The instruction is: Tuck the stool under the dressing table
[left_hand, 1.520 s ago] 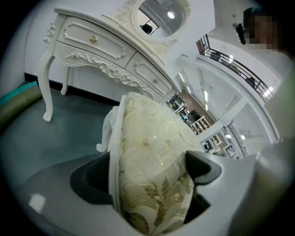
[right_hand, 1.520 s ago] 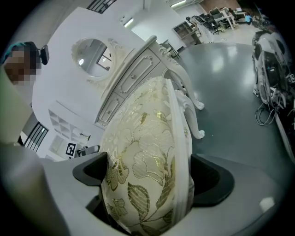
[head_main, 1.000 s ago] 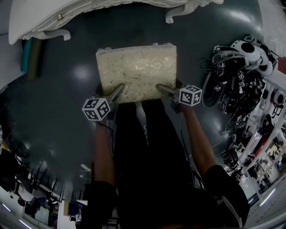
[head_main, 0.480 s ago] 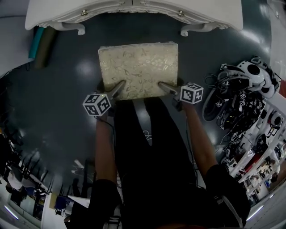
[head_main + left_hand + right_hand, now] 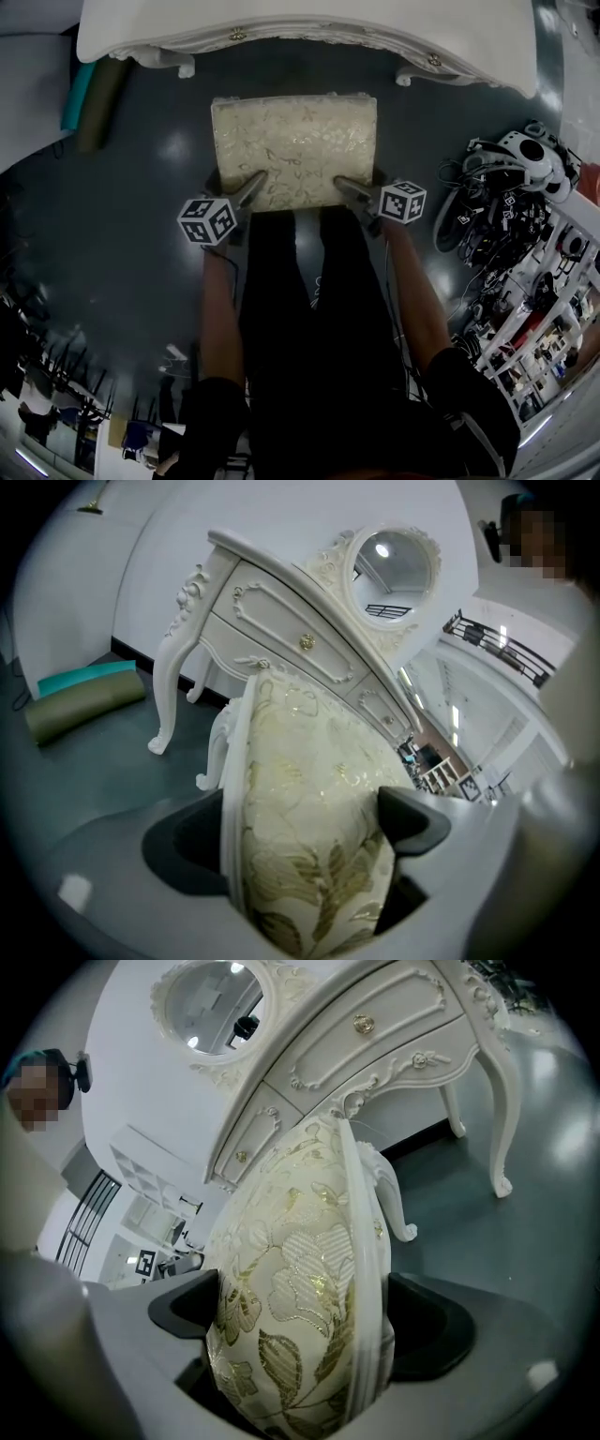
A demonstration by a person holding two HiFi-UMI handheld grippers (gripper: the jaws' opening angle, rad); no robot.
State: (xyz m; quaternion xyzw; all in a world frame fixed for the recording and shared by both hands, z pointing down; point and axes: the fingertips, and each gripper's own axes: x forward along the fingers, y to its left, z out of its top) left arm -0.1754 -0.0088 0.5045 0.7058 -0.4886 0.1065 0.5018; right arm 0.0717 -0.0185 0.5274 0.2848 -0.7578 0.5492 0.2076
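Stool, cream-gold brocade cushion, pinched by left tool and right tool; carved white dressing table beyond.

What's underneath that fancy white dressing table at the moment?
In the left gripper view, only grey floor and curved legs show beneath the dressing table. The stool is in front, not yet under. In the head view the tabletop covers that space.

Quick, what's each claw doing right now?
Left gripper: closed, gripping the stool by its cushioned seat edge.
Right gripper: closed, gripping the same stool seat.
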